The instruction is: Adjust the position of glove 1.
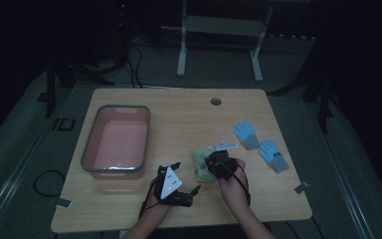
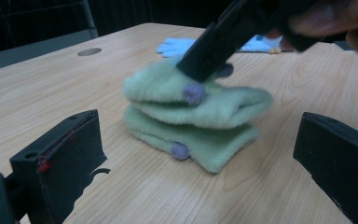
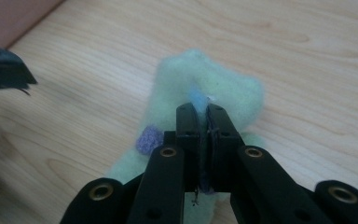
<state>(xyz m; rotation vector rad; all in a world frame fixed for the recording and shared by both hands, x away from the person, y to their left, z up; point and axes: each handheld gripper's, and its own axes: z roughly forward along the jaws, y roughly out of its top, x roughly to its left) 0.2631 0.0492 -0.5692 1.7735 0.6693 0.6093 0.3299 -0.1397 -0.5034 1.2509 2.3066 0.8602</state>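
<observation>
The right tool [image 3: 198,109] is pinched shut on the green gloves [image 2: 191,119]; the left tool [image 2: 200,154], wide open and empty, waits near them. Next, I judge, carry them toward the pink tub [image 1: 115,142].

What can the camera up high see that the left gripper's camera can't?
High view alone: the pink tub and both of the person's hands. Left gripper view alone: the purple dots on the green glove and the left gripper with its jaws wide apart. Both: the green glove, blue gloves, wooden table, and right gripper pinching the glove.
</observation>
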